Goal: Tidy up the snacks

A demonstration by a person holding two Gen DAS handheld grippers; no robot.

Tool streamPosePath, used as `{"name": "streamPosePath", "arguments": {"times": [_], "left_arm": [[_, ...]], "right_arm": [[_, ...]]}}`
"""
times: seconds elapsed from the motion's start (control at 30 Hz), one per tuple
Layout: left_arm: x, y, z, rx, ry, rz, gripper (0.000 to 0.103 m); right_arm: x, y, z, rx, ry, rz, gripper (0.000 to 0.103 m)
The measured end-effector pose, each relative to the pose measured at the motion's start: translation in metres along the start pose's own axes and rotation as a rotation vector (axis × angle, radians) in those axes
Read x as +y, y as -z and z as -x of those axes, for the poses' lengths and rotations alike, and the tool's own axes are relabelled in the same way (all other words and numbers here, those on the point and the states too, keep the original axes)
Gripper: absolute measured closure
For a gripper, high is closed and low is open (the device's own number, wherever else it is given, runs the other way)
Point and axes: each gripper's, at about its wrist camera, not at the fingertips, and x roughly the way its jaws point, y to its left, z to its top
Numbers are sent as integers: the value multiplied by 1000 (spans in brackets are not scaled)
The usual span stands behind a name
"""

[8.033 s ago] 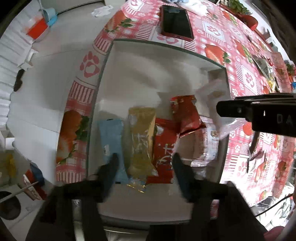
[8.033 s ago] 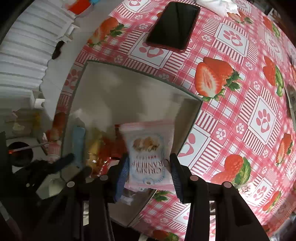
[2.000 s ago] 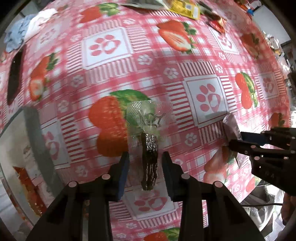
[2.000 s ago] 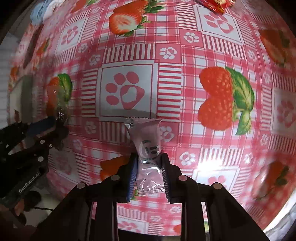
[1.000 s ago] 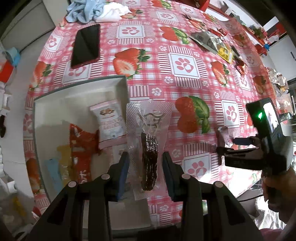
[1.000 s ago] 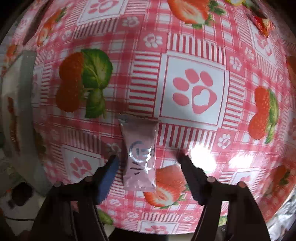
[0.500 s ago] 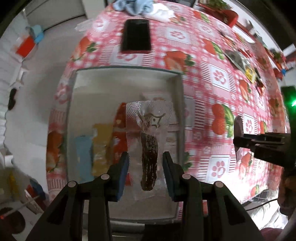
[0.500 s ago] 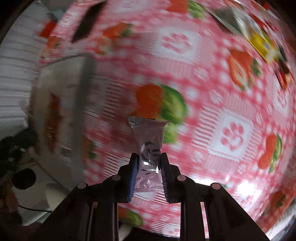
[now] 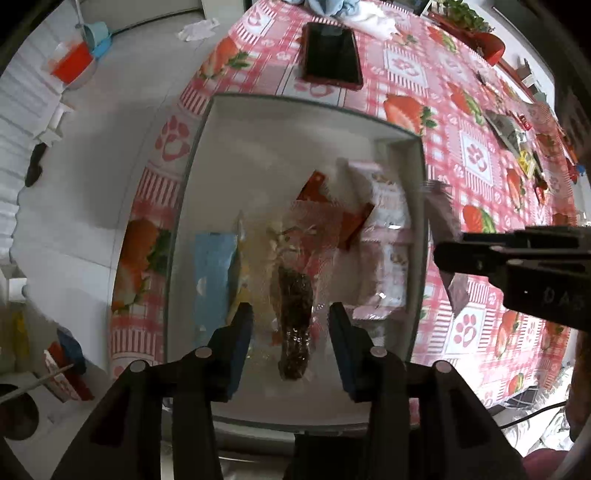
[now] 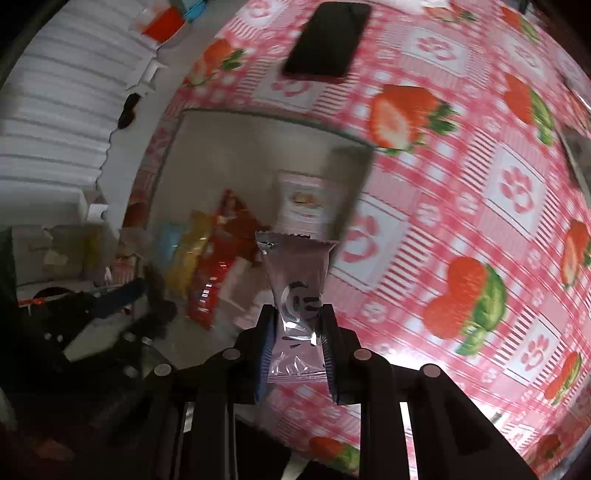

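A white tray [image 9: 266, 125] sits on the strawberry tablecloth near the table's left edge. In it lie a blue packet [image 9: 212, 273], a yellow packet [image 9: 240, 280], red packets [image 9: 325, 206] and a pink-white cracker packet [image 9: 388, 236]. My left gripper [image 9: 291, 321] is open over the tray. A clear packet with a dark snack [image 9: 295, 314] lies between its fingers, blurred. My right gripper [image 10: 297, 317] is shut on a pink packet [image 10: 295, 273] beside the tray's right wall [image 10: 351, 184]. The pink packet also shows in the left wrist view [image 9: 443, 236].
A black phone [image 9: 332, 55] lies on the cloth beyond the tray. Several more snack packets [image 9: 509, 133] lie far right on the table. Cloths [image 9: 332, 5] sit at the far edge. The floor with a red and blue tub [image 9: 74, 62] lies left of the table.
My left gripper has opened and the clear dark-snack packet has dropped from its grip towards the tray. My right gripper has carried the pink packet closer to the tray.
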Motion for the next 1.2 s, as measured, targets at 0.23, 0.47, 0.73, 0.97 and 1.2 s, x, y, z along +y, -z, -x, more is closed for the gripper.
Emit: {"name": "streamPosePath", "arguments": {"times": [0.23,0.47,0.73,0.97,1.2], "left_arm": [[13,3,0,-7,-17,29,23],[18,2,-7,29,-27,48,20],[7,3,-10,36,-59,13,13],[2,4,-7,4,-108,-15,13],[-3,5,-10,25,-101,-22,13]], "right_arm": [[25,-5,-25,54,12,10,66],[34,-1,-29,48,56,0,15],[27,9,-22,62,88,-23,15],[23,13,-20,64,99,-41,0],[25,12,-20,67,106,-37,0]]}}
